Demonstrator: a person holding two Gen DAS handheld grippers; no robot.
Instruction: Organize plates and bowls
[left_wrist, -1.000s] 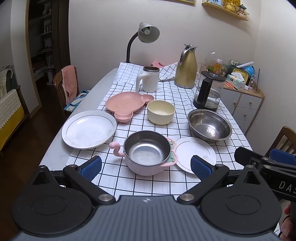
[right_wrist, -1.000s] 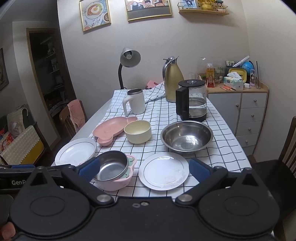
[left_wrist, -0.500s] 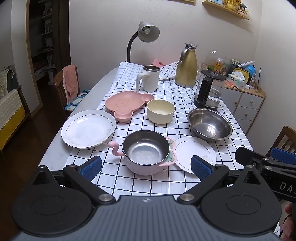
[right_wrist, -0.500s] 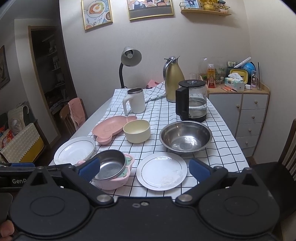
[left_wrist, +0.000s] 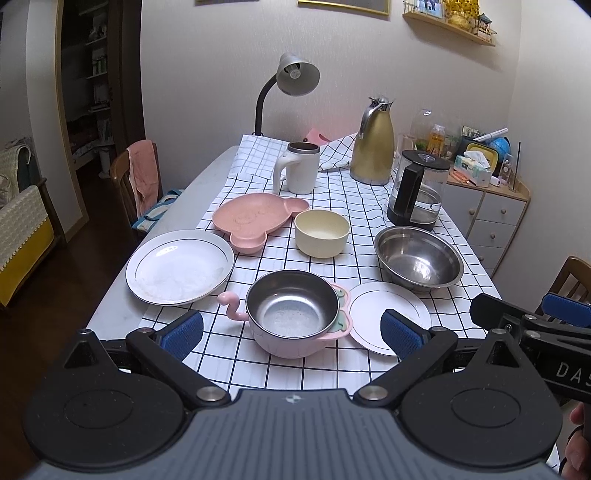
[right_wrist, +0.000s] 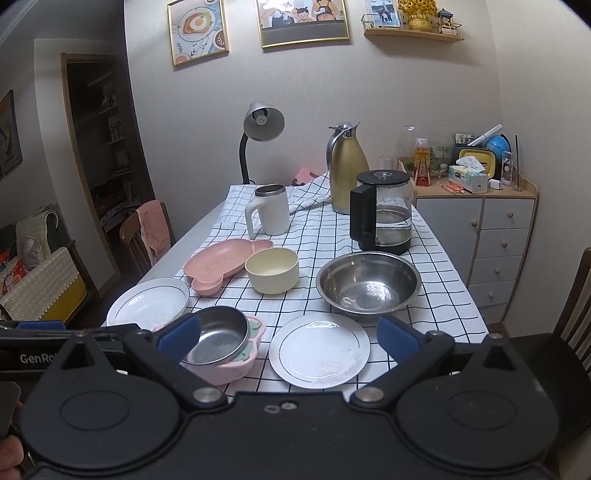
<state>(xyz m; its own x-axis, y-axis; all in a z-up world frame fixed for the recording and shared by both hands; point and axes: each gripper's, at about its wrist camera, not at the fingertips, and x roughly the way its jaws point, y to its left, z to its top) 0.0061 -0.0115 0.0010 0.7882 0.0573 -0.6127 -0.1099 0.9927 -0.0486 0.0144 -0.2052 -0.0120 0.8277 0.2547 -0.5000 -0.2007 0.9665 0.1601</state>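
On the checked tablecloth sit a large white plate (left_wrist: 179, 266) at left, a pink animal-shaped plate (left_wrist: 255, 218), a cream bowl (left_wrist: 321, 233), a steel bowl (left_wrist: 419, 258), a small white plate (left_wrist: 388, 314) and a pink flamingo bowl (left_wrist: 293, 314) with a steel insert. My left gripper (left_wrist: 291, 334) hovers open just short of the flamingo bowl, holding nothing. In the right wrist view my right gripper (right_wrist: 288, 339) is open over the table's near edge, with the small white plate (right_wrist: 319, 349) between its fingers' line and the steel bowl (right_wrist: 369, 284) beyond.
At the far end stand a white mug (left_wrist: 298, 168), a gold thermos (left_wrist: 373, 142), a glass kettle (left_wrist: 417, 192) and a desk lamp (left_wrist: 291, 79). A chair with a pink cloth (left_wrist: 138, 177) is at left, a drawer cabinet (right_wrist: 491, 243) at right.
Both grippers have drifted slightly; the dishes sit a little lower and nearer in the views. Nothing on the table has moved, and both grippers stay open.
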